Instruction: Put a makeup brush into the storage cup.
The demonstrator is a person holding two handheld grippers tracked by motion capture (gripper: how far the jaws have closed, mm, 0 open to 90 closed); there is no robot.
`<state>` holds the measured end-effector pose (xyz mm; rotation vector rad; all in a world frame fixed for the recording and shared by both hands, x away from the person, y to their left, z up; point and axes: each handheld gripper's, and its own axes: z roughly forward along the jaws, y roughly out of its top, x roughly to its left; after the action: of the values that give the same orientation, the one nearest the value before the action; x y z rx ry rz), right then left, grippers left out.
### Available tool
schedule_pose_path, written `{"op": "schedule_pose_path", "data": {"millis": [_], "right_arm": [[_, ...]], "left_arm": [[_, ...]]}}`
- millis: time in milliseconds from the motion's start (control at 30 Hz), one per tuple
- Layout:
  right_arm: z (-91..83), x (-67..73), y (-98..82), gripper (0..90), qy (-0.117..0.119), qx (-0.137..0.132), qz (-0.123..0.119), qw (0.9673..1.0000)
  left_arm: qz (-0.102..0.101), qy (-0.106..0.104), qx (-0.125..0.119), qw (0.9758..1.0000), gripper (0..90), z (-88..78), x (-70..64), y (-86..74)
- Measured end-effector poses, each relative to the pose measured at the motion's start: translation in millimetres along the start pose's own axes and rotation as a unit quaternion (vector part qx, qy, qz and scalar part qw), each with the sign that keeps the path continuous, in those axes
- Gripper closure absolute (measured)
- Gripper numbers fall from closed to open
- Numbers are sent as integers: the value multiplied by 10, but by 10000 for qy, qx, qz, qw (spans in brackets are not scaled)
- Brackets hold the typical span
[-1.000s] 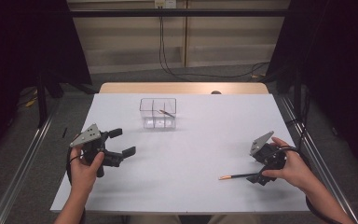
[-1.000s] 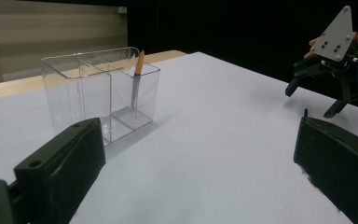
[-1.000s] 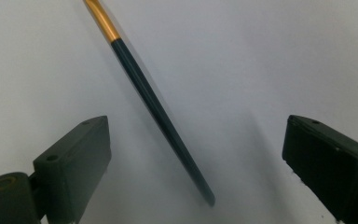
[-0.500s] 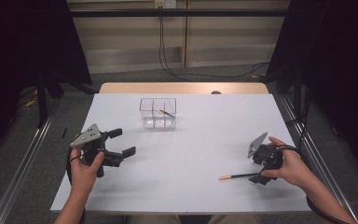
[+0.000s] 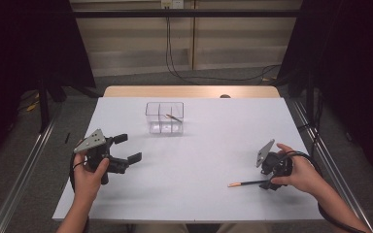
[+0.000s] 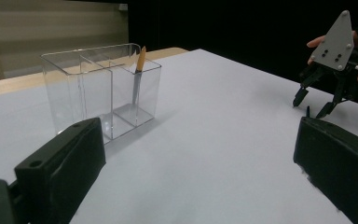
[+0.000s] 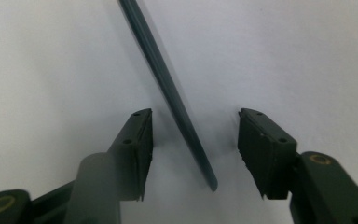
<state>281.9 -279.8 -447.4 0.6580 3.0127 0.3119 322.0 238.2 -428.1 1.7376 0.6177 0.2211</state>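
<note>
A dark pencil with an orange end lies on the white table at the front right. My right gripper points down over its near end. In the right gripper view the pencil runs between the two pads, and a gap shows on each side. The right gripper is open, and its jaws have just been closing. At the front left, my left gripper is held open with nothing between its jaws. The left gripper faces the box and the right gripper.
A clear plastic box with compartments stands at the middle back of the table, and a second pencil leans inside its right compartment. A wooden strip runs along the table's far edge. Metal rails flank both sides.
</note>
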Motion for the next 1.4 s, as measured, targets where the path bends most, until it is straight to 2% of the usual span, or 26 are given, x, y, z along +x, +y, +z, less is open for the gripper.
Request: {"op": "schedule_pose_path", "data": {"millis": [167, 333, 400, 533, 567, 633, 667, 1067, 1400], "right_arm": [[3, -12, 11, 522, 62, 51, 29, 10000], [8, -15, 37, 541, 91, 128, -39, 9999], [8, -9, 48, 557, 78, 171, 56, 9998], [8, 6, 78, 601, 88, 264, 5, 9996], [5, 2, 79, 628, 94, 279, -46, 9996], [-4, 9, 80, 815, 161, 255, -10, 9995], [-3, 12, 78, 848, 171, 244, 81, 9995], [7, 13, 73, 852, 153, 219, 166, 9995], [3, 14, 92, 853, 151, 308, 194, 9992]], "left_arm": [[3, -15, 2, 10000, 21, 4, -5, 1], [4, -24, -6, 10000, 22, 8, -4, -1], [18, -19, 17, 10000, 22, 9, -4, -3], [29, -32, 33, 10000, 23, 11, -5, -2], [30, -30, 25, 10000, 23, 10, -5, -2], [38, -25, 41, 10000, 23, 11, -3, -4], [36, -27, 38, 10000, 23, 12, -3, -6], [43, -29, 38, 10000, 23, 20, -15, -2], [50, -28, 49, 10000, 23, 18, -14, -3]]}}
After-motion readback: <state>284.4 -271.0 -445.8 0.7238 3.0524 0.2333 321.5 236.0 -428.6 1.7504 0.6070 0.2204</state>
